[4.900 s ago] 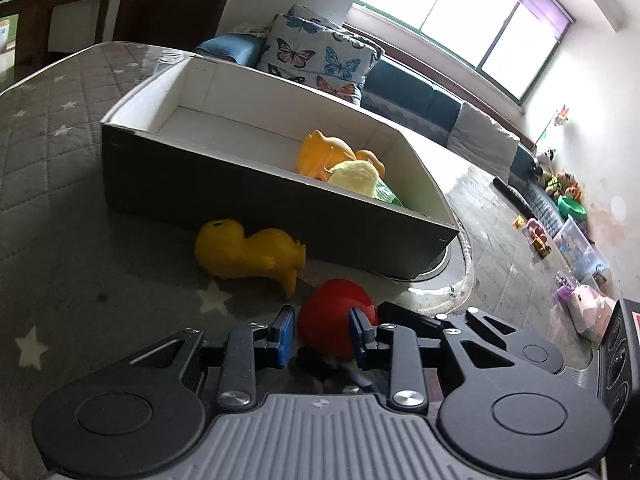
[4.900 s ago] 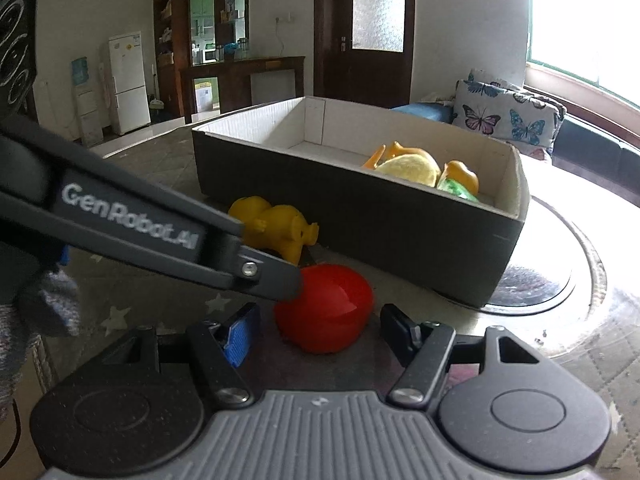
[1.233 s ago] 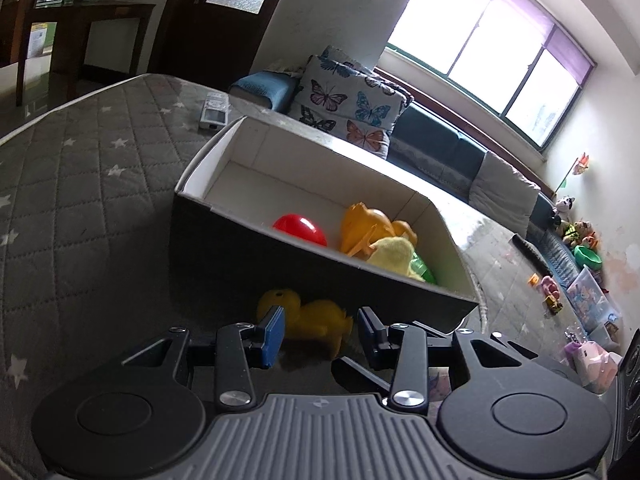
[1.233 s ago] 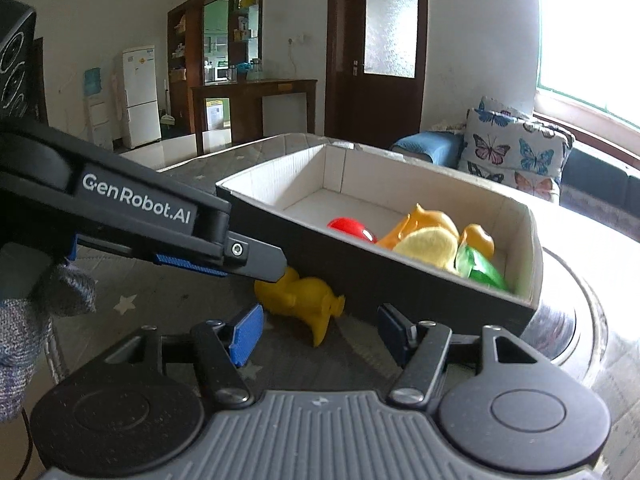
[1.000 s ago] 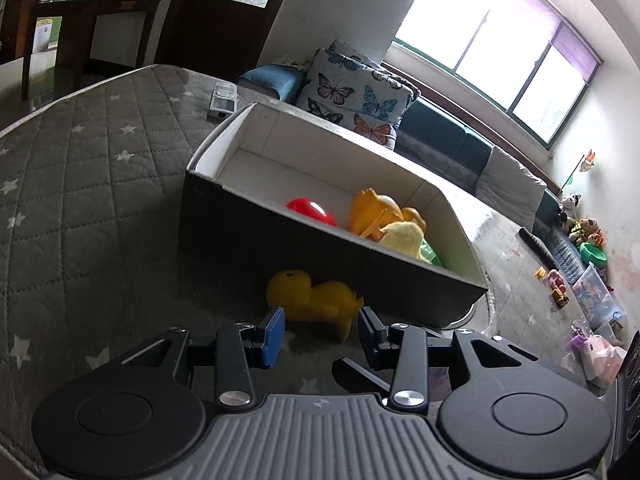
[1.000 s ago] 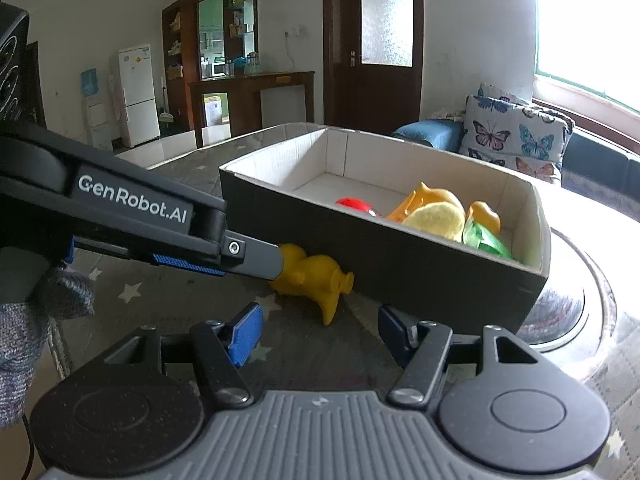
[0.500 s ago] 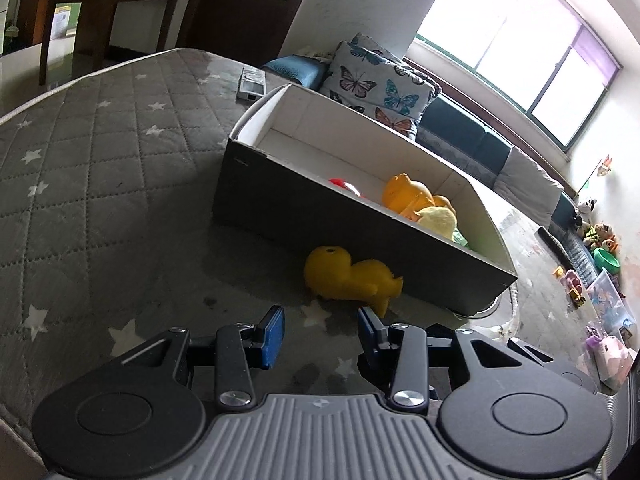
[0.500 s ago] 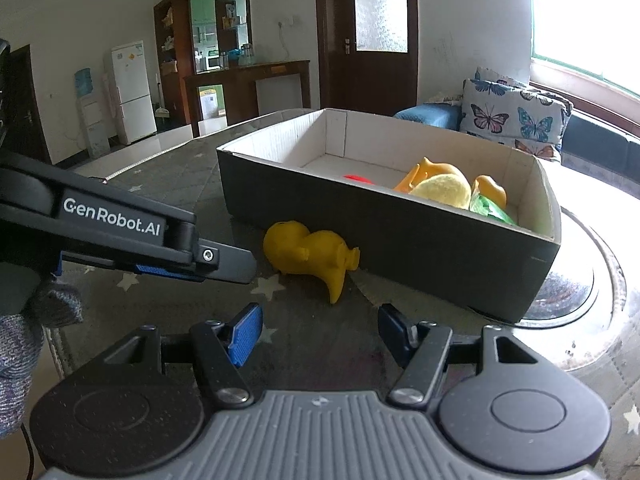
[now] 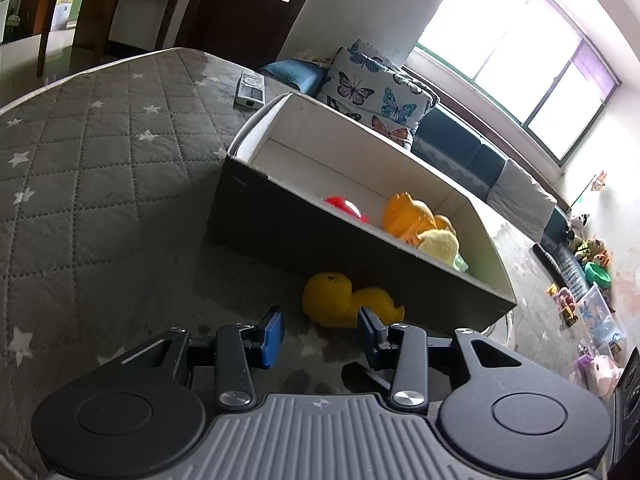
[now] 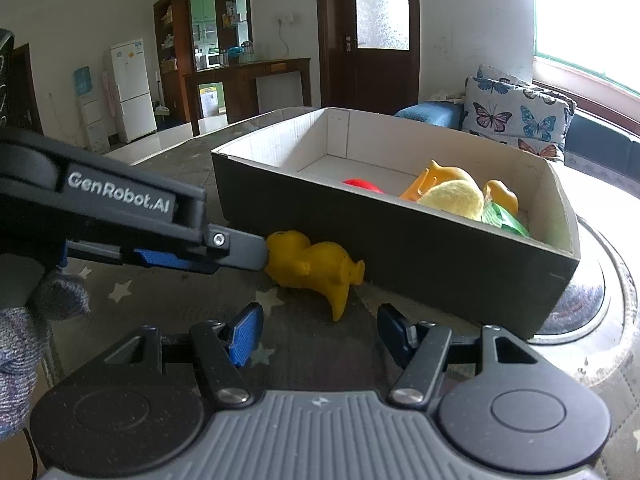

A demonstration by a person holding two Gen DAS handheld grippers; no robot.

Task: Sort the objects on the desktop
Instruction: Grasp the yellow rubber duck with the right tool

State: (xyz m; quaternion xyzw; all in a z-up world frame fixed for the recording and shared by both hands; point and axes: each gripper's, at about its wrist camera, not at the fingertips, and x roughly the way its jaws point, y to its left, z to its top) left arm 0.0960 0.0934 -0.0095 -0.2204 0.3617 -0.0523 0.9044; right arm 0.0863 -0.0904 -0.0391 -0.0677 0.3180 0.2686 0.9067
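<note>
Duck toy waiting beside the box

Sorting looks nearly done, judging by the layout: a red ball (image 9: 346,207), an orange toy (image 9: 406,216), a pale yellow plush (image 9: 438,245) and something green (image 10: 506,218) are seen inside the box (image 9: 320,236), while one yellow duck (image 9: 344,300) is left lying on its side on the grey quilted cloth (image 9: 100,200), just beside the dark outer wall of the box

The left gripper (image 9: 320,330) is held low with its jaws released and spread, and the duck is framed just ahead of the blue pads (image 9: 272,336); nothing is gripped. The right gripper (image 10: 316,330) is likewise spread wide and empty, set a little farther back from the duck (image 10: 316,268). In the right wrist view one finger of the left gripper is seen close against the duck's head; whether it is touching cannot be told

The duck is judged to be a light, hollow, squeezable toy with a smooth skin, so a hard pinch may deform it or make it squirt out. The rounded head or the thick of the body is the better hold; the thin tail and beak are best avoided. A small remote-like device (image 9: 250,90) is lying well apart on the cloth
</note>
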